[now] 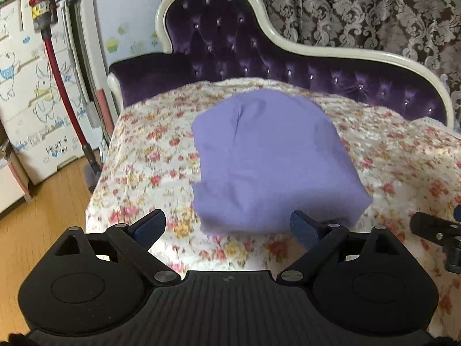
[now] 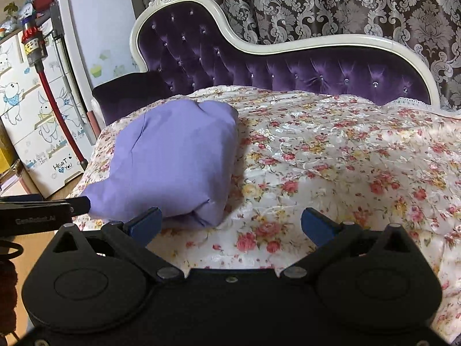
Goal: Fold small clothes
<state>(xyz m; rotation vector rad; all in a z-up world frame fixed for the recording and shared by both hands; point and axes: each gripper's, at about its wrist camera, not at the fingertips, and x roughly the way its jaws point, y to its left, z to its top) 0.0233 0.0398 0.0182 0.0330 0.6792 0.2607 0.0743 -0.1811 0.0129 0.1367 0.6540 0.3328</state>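
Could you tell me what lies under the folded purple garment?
The purple garment rests on the floral cover. What is beneath the cover is hidden.

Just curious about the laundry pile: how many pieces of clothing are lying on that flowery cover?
1. A single folded purple garment lies on the floral cover, just ahead of the left gripper. More could be tucked inside its folds.
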